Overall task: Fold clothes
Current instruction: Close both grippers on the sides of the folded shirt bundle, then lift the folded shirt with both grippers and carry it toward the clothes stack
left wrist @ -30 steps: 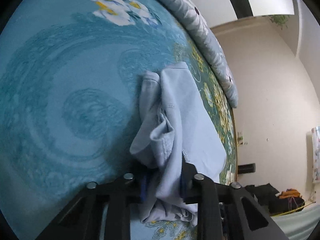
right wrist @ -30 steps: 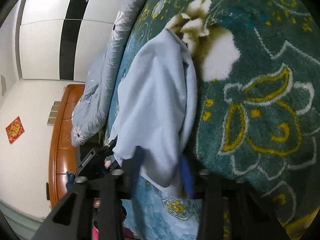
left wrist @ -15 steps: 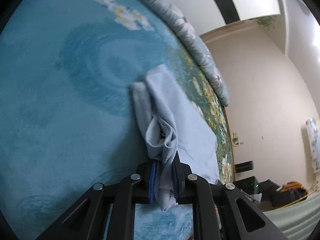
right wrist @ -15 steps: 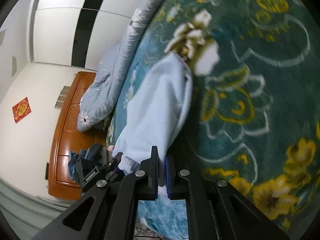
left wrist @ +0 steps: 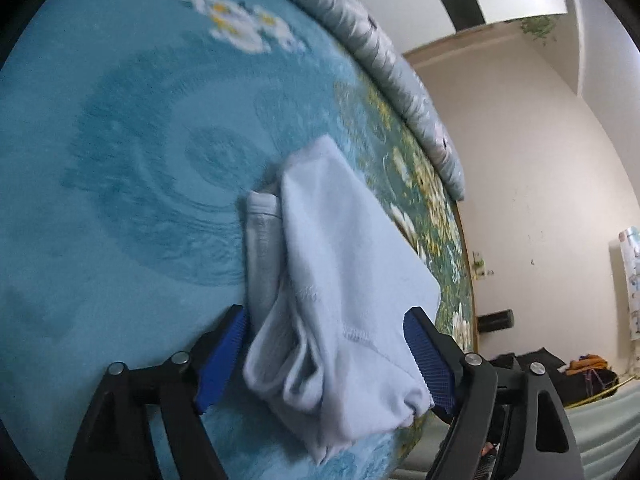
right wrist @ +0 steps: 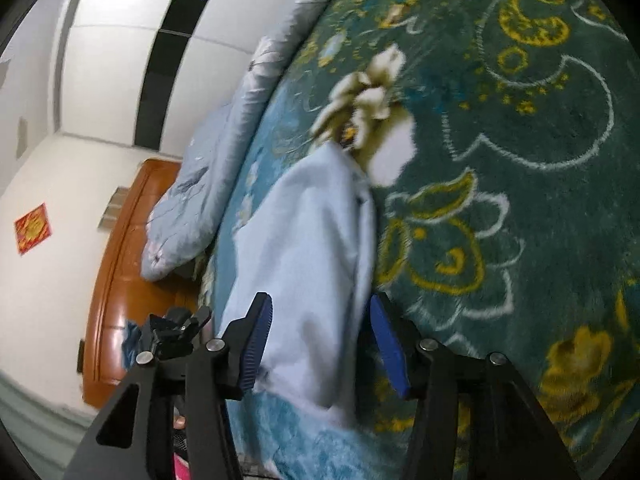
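Left gripper (left wrist: 326,354) spread wide, gripping nothing; garment (left wrist: 340,280) bunched end between its pads, long axis running straight ahead over blanket (left wrist: 120,160). Right gripper (right wrist: 320,344) likewise parted, straddling opposite near edge of garment. Both equally near; judgement: next regrasp for another fold.

Half second ago, left gripper (left wrist: 326,354) clamped on bunched end of pale blue folded cotton garment (left wrist: 340,280); now blue-padded fingers (left wrist: 222,354) spread wide, cloth loose between them, lying on teal floral plush blanket (left wrist: 120,160). Right gripper (right wrist: 318,342) same change: was pinched on garment's near edge (right wrist: 304,280), now parted either side of it. Garment sits flatter and broader on blanket than before.
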Tool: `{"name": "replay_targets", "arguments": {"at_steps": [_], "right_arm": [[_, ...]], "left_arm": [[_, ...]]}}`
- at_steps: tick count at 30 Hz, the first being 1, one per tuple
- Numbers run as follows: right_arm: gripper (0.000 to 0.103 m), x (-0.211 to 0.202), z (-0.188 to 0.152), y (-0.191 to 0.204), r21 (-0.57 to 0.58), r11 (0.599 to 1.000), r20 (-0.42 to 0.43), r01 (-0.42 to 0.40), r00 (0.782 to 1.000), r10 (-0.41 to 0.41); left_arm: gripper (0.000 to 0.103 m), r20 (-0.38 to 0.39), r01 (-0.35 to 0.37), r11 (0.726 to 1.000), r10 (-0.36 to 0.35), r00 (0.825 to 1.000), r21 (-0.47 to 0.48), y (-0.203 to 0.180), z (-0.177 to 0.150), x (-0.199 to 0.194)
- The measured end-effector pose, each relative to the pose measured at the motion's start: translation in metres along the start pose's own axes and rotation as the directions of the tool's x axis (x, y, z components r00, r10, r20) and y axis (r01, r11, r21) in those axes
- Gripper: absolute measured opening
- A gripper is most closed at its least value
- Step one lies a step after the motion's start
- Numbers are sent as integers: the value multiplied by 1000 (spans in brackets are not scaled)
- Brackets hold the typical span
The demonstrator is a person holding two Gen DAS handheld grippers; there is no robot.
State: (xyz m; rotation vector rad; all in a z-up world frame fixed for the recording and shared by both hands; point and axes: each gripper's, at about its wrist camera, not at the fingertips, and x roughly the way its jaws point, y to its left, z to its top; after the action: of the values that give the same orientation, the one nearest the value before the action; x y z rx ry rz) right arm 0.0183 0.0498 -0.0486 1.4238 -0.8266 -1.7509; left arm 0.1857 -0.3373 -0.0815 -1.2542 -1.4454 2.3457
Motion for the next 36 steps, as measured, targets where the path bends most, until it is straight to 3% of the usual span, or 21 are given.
{"name": "replay_targets", "arguments": {"at_steps": [8,11,13,15,18,20,21,36], "right_arm": [[53,22,1,12,-9,1000,3,8,1000,-8],[54,24,-1,12,-2,1000,9,-15,1000,15],[53,25,-2,13,1,1000,10,-29,1000,29],[51,26,-4,14,9,999,18,-35,999,34],[33,29,-6,14,32,999,11,-37,999,37],[15,29,-9,19,16,999,11,-32,999,32],[14,28,-11,23,3,999,14,-32,999,32],[11,-9,-50,108,-218,972,-26,-84,996,80]], "left_arm": [[86,-37,19,997,-17,999,68,-19,-5,20],[84,-32,69,997,-68,997,35,-17,-3,22],[76,-23,67,997,-67,998,24,-15,-4,21],[58,-24,71,997,-71,997,5,-11,-6,20],[40,-18,49,999,-49,999,-8,-7,-9,18],[32,-12,35,999,-35,999,-12,-8,-12,16],[28,-2,36,999,-36,999,-10,-9,-15,12],[25,114,116,992,-122,986,59,-33,-52,-75]]}}
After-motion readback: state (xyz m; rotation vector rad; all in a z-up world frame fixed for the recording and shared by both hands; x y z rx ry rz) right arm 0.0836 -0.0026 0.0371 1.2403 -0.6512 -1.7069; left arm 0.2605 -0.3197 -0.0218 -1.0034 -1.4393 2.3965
